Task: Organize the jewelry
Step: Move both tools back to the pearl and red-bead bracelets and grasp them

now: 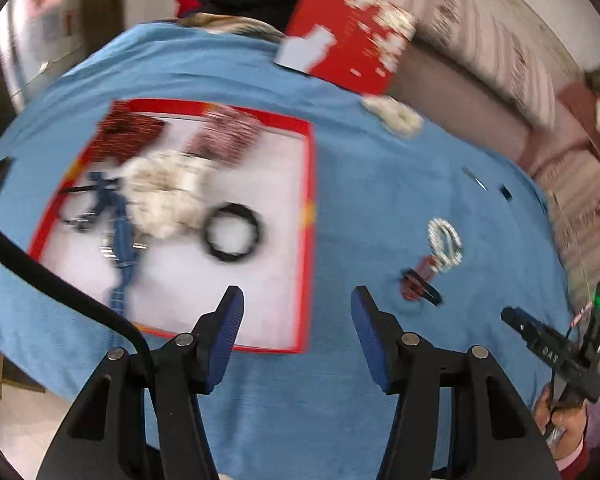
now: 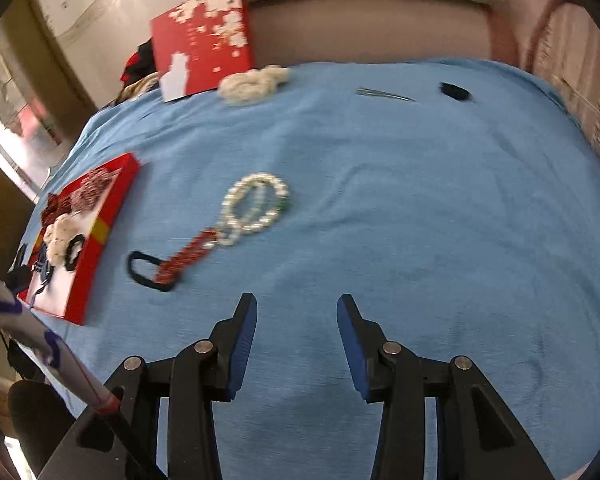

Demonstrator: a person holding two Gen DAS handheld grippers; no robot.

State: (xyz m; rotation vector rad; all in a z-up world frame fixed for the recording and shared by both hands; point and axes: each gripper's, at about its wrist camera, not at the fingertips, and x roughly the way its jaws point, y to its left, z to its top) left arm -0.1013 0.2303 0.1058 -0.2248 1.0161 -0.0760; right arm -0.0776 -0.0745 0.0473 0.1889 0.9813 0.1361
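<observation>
A red-rimmed box [image 1: 306, 184] with a white floor lies on the blue cloth; it holds a black ring bracelet [image 1: 231, 232], a white bead pile [image 1: 168, 192], dark red beads [image 1: 224, 140] and a blue piece [image 1: 122, 232]. It also shows in the right wrist view [image 2: 112, 216]. My left gripper [image 1: 296, 308] is open and empty above the box's near right corner. On the cloth lie a pearl bracelet [image 2: 256, 204], a red bead strand [image 2: 184, 258] and a black band [image 2: 140, 272]. My right gripper [image 2: 296, 316] is open and empty, just short of them.
The red box lid [image 2: 204, 44] stands at the far edge with a white bead pile [image 2: 254, 80] beside it. Thin metal tweezers [image 2: 384, 94] and a small black item [image 2: 454, 90] lie far right. A sofa [image 2: 364, 28] is behind the table.
</observation>
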